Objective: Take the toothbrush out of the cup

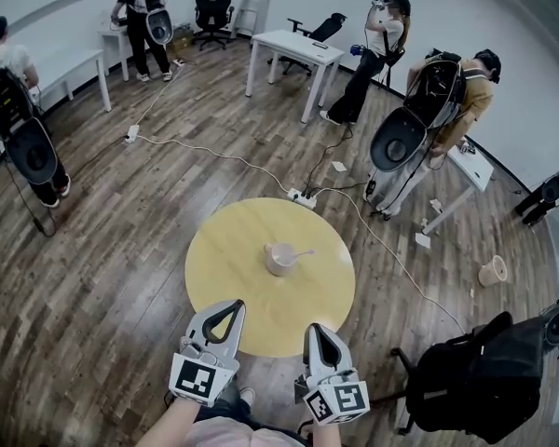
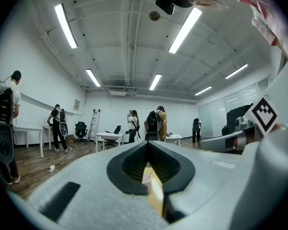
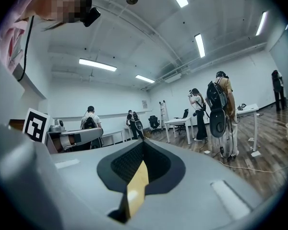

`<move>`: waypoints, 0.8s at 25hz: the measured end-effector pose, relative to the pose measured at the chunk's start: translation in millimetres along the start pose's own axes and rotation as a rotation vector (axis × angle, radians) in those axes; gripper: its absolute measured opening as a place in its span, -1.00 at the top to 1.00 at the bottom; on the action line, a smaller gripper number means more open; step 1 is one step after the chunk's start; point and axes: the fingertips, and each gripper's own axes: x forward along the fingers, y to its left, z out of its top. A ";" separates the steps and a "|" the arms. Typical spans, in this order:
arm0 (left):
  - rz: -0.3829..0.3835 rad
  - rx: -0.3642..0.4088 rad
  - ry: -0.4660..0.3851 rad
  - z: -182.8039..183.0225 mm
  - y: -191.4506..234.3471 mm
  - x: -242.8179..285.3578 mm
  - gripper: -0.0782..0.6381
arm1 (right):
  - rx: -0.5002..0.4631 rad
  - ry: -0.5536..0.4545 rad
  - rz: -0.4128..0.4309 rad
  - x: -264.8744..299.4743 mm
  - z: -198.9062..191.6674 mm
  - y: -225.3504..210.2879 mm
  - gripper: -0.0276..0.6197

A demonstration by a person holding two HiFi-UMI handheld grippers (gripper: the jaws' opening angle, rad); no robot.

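Left hand-held gripper [image 1: 229,307] sits at the near edge of the round yellow counter [image 1: 224,250]. Its jaws are together at the tips, with nothing between them. Right hand-held gripper [image 1: 317,331] is just beside it, also closed and empty. Through each one's gap I see only a sliver of yellow. The cup [image 1: 280,258] stands upright ahead of both, well apart from them. The toothbrush [image 1: 301,252] is in the cup, leaning over the rim on the right hand-held gripper's side.

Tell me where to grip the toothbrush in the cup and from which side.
Grip the free end of the toothbrush, which leans out over the right rim of the cup. Come from the right, probably with the right gripper, jaws across the thin handle.
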 end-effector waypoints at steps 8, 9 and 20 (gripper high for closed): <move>-0.073 0.001 0.036 -23.9 43.2 70.8 0.79 | 0.027 0.021 -0.073 79.7 -3.9 -33.1 0.90; -0.084 -0.004 0.039 -27.2 46.3 79.8 0.79 | 0.030 0.025 -0.083 88.6 -5.9 -38.4 0.90; -0.131 -0.070 0.140 -85.1 53.9 146.4 0.79 | 0.107 0.186 -0.186 167.3 -76.3 -116.4 0.90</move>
